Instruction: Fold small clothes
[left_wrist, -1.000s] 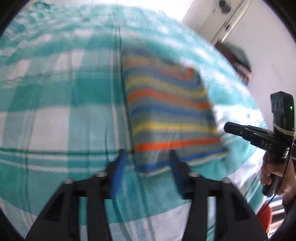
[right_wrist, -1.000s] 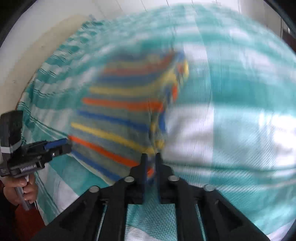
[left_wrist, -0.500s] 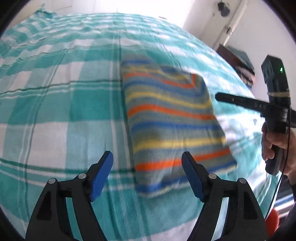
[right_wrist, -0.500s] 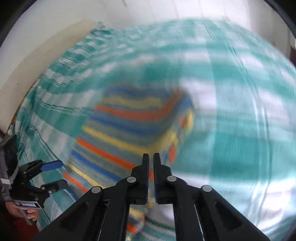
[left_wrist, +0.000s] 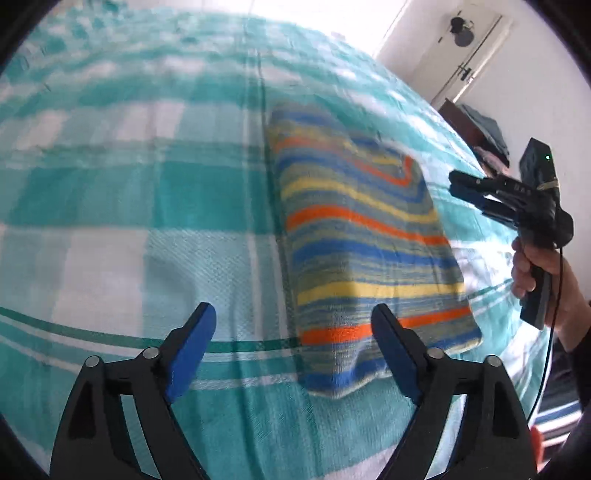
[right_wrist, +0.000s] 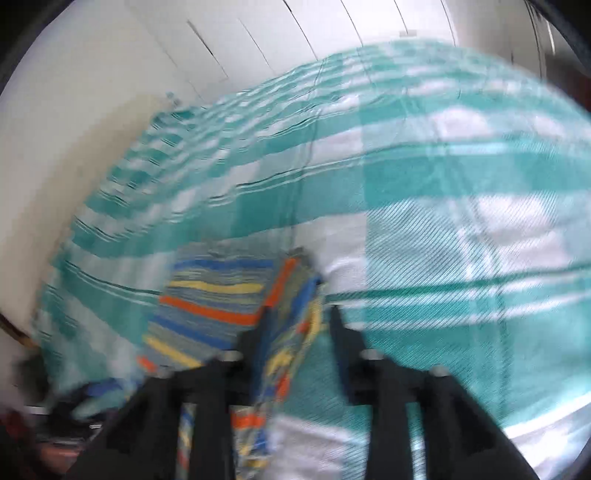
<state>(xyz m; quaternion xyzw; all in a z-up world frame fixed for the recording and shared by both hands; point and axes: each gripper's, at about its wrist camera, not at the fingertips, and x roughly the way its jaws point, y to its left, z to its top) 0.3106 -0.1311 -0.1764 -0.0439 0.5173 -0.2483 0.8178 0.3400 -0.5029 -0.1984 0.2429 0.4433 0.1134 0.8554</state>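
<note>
Opened wide at the left gripper (left_wrist: 293, 312) since a second ago, when nearly closed about the near hem. Backed off a little too. Gaped fully at this moment, blue pads well apart, nothing between them but bedspread (left_wrist: 110, 206) and the near left corner of the knit (left_wrist: 362, 236) lying beyond.

Lay flat as a neat rectangle right of centre on the bed, folded, long side running near to far. Striped in blue, orange, yellow and grey. Looked soft and thick, a rounded bulge at the near edge, a diagonal turn of stripes at the far right corner where a layer doubled over. Rested on woven teal-and-white check, lightly rippled.

Parted also at the right gripper (right_wrist: 300, 317), pressed shut half a second before. Stood open to a moderate gap, gripping nothing as far as the blur allowed. Hovered off the right edge of the knit in the left view, held in a hand (left_wrist: 532, 266).

Judged from both releases: fold finished, or nearly so. Possibly only smoothing or setting aside left.
</note>
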